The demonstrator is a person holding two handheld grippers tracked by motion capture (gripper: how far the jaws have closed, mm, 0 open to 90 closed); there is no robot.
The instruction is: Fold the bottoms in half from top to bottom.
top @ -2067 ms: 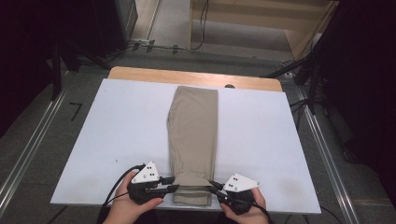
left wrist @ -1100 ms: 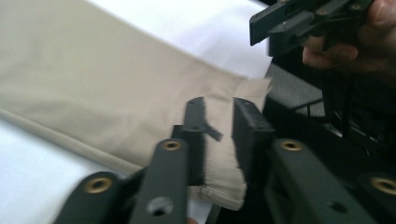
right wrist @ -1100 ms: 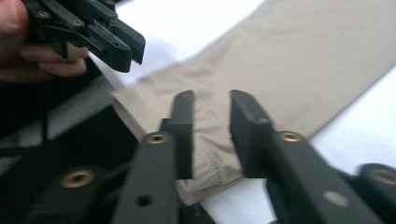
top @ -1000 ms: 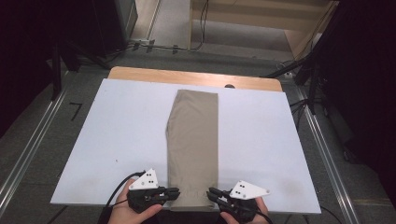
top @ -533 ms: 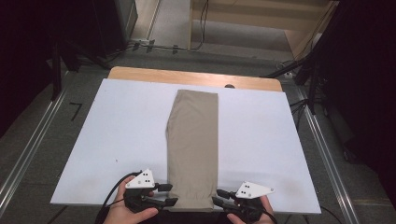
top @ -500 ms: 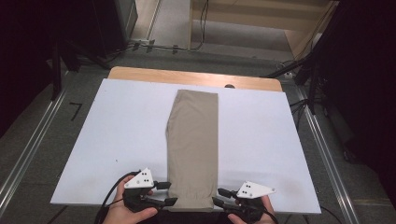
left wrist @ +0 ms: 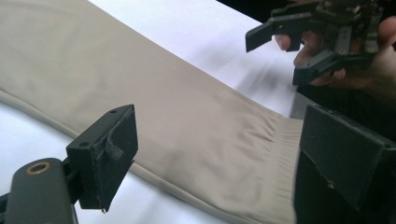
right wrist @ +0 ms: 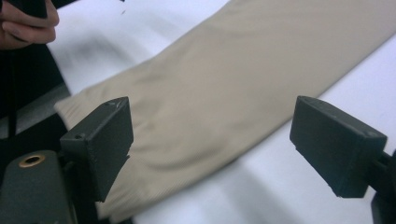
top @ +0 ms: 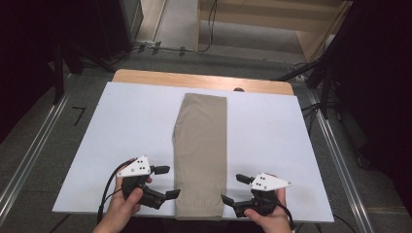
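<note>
- A folded tan garment [top: 201,155], looking like trousers laid lengthwise, is lying flat on the white table top [top: 121,131], running from the near edge, between the two grippers, away toward the far side.
- Its near end, with a ribbed band [left wrist: 275,154], is reaching the table's near edge just between the two grippers.
- The left gripper [top: 164,182] is sitting just to the left of the garment's near end, its jaws spread wide and holding nothing; the nearer jaw tip is close to the cloth's left edge, though whether it is touching is hard to tell from the high view.
- In the left gripper view the open jaws are framing the garment's long folded edge and ribbed band, with cloth lying in the gap between them but not pinched.
- The right gripper [top: 232,189] is sitting just to the right of the garment's near end, jaws likewise released and wide apart, empty.
- In the right gripper view the tan cloth [right wrist: 233,93] is spreading across the gap between the two jaws, with white table showing beyond the right jaw.
- The person's left hand [top: 119,211] is gripping the left gripper from below, and the right hand [top: 267,216] is gripping the right one, both coming in from the near edge.
- A black cable [top: 109,187] is looping out from the left gripper over the table's near left part.
- Beyond the white top, a strip of bare wooden board [top: 194,80] is showing along the far edge, and grey floor [top: 29,145] is lying to either side.
</note>
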